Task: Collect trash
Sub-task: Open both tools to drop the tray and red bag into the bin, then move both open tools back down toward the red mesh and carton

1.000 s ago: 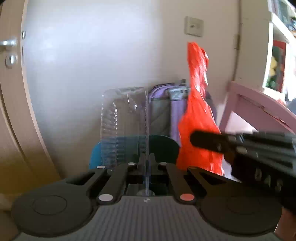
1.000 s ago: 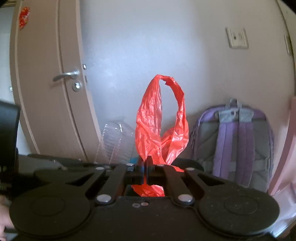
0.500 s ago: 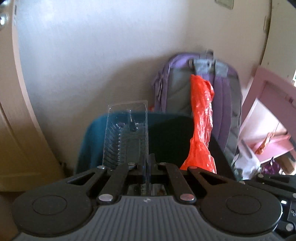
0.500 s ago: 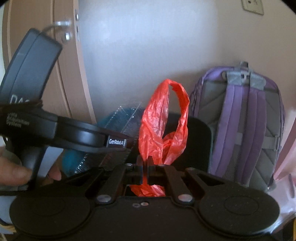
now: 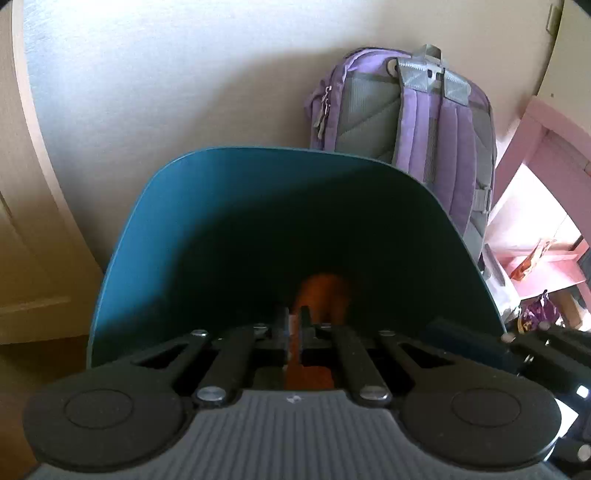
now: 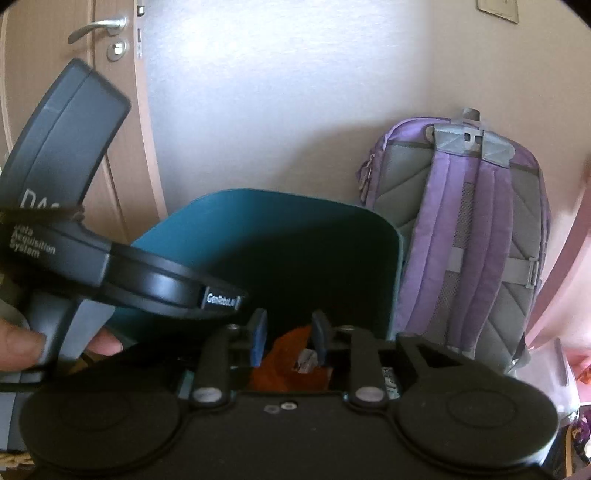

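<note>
While both tools pointed down into the bin, L gripper [image 5: 294, 325] had its jaws nearly together, only a thin slit between the pads; cannot tell if anything was clamped there, only orange showed through the slit. R gripper [image 6: 288, 341] had jaws clearly apart, blue pads [image 6: 258, 338] visible, nothing between them.

Crumpled orange-red plastic bag [image 6: 291, 363] lay low inside the bin, seen past the R jaws and not touching either pad; a small pale scrap [image 6: 306, 361] sat on it. Same bag [image 5: 323, 295] showed in L wrist view as a dim orange lump at the dark bottom, just past the L fingertips.

Teal plastic trash bin w/ rounded rectangular rim [image 5: 258, 151] stood open-topped, inner walls in shadow. Rim [image 6: 280, 195] also seen in R view.

L tool body, dark grey w/ printed lettering [image 6: 59, 206], crossed the left side of R view, held by person's hand [image 6: 22, 343], fingers on the grip.

Purple-and-grey fabric backpack [image 5: 413, 122] leaned upright against the white wall, just beside the bin on its right, straps facing out. Pink wooden furniture [image 5: 535, 147] farther right. Beige door w/ metal lever handle [image 6: 98, 27] to the left of the bin.
</note>
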The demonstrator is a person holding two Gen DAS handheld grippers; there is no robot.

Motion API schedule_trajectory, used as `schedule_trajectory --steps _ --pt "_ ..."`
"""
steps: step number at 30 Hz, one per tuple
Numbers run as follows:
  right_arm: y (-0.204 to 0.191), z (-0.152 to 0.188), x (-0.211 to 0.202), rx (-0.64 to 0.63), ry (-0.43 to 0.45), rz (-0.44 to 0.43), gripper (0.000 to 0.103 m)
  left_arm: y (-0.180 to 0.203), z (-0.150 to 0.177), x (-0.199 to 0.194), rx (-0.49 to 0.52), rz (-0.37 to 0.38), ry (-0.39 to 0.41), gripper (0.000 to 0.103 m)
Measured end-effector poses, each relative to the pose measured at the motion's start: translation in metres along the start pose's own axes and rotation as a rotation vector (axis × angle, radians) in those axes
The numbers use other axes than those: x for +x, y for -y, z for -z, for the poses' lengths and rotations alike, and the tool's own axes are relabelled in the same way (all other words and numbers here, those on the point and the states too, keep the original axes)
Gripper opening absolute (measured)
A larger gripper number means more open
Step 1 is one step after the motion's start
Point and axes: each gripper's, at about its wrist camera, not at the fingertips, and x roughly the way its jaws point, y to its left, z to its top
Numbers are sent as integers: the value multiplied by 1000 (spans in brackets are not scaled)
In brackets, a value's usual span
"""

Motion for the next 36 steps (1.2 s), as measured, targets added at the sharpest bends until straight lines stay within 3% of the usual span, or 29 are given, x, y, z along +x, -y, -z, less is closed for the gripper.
schedule_trajectory --steps 2,6,10,20,36 --pt "1 -2 -6 0 5 13 27 0 1 -7 -2 -1 0 24" --pt "1 -2 -22 9 10 19 29 3 8 -27 32 -18 36 44" --pt "-1 1 -46 13 34 27 38 7 11 -50 40 -26 71 71" --pt "-18 16 -112 -24 71 8 45 21 36 -119 107 -30 138 80" --pt "-34 58 -188 -21 98 -40 52 31 106 -205 158 10 166 80"
